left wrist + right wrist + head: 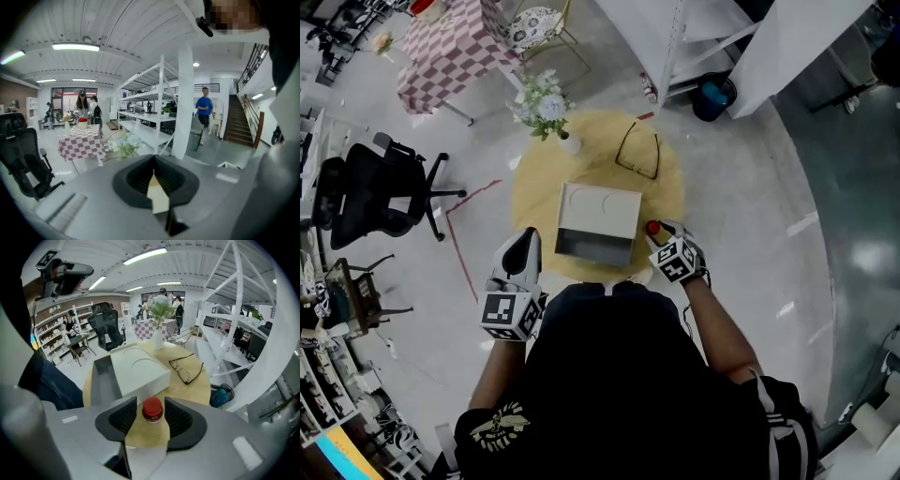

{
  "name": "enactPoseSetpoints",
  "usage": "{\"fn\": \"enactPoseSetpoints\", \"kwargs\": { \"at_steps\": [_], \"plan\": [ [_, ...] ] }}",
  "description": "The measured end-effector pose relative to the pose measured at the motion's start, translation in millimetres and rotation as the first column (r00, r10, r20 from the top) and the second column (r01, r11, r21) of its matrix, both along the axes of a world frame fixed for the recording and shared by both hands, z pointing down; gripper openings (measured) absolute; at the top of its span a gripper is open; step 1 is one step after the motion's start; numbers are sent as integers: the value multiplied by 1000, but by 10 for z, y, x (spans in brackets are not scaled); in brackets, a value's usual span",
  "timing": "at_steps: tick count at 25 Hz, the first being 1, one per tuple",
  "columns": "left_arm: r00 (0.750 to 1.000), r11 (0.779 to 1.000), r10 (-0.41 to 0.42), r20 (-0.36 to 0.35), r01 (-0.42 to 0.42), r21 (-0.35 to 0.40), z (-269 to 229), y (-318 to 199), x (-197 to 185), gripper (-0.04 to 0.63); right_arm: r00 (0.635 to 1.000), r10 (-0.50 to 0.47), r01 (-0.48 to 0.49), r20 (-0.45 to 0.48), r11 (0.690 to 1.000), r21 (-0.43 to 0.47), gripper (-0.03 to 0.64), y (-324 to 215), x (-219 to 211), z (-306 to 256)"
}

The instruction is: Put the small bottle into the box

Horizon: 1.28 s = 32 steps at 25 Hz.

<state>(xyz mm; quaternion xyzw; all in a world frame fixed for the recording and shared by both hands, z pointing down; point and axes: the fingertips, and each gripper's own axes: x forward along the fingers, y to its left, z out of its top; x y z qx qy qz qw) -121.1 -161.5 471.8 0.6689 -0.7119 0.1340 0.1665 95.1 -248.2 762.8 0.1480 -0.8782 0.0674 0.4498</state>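
Note:
A small bottle [152, 409] with a red cap [653, 227] stands on the round yellow table [661, 187], just right of the box. My right gripper [151, 416] is open around it: its black pads flank the cap with narrow gaps on both sides. The white box [598, 223] lies at the table's middle, and its grey open tray [101, 380] is pulled out toward me. My left gripper [525, 241] hangs off the table's near-left edge. In the left gripper view its jaws [154, 180] are shut with nothing in them and point out into the room.
Black-framed glasses [638, 152] lie behind the box. A vase of flowers [546, 108] stands at the table's far left. On the floor are an office chair [375, 192] to the left, a checkered table [450, 47] and a blue bin [712, 97] farther off.

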Motion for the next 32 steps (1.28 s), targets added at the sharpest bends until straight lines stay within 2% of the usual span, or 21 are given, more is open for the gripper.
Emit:
{"fn": "enactPoseSetpoints", "kwargs": {
  "at_steps": [3,5,11,16,22,26,32],
  "plan": [
    [998,998,-60,4,60,-26,32,170,-97,0,999,-31,31,-26,999,12,184,-20,-42,174],
    [997,996,-81,8,81,-34,56,257,-143,0,999,-34,35,-35,999,31,150,-38,-68,220],
    [997,997,-76,-9,75,-23,139,350,-279,0,1000,13,-13,-21,1000,15,146,-31,-109,102],
    [999,1000,23,-40,-23,18,129,145,-414,0,995,101,-102,20,995,18,144,2,-123,-345],
    [988,989,146,-56,-144,45,50,10,-680,0,977,212,-213,36,977,22,144,26,-141,-1028],
    [975,976,212,-68,-208,66,16,-19,-884,0,968,245,-248,47,966,75,144,24,-271,-1584],
    [952,952,301,-60,-296,85,-58,22,-1108,0,959,262,-272,105,958,93,144,110,-480,-2464]
  ]
}}
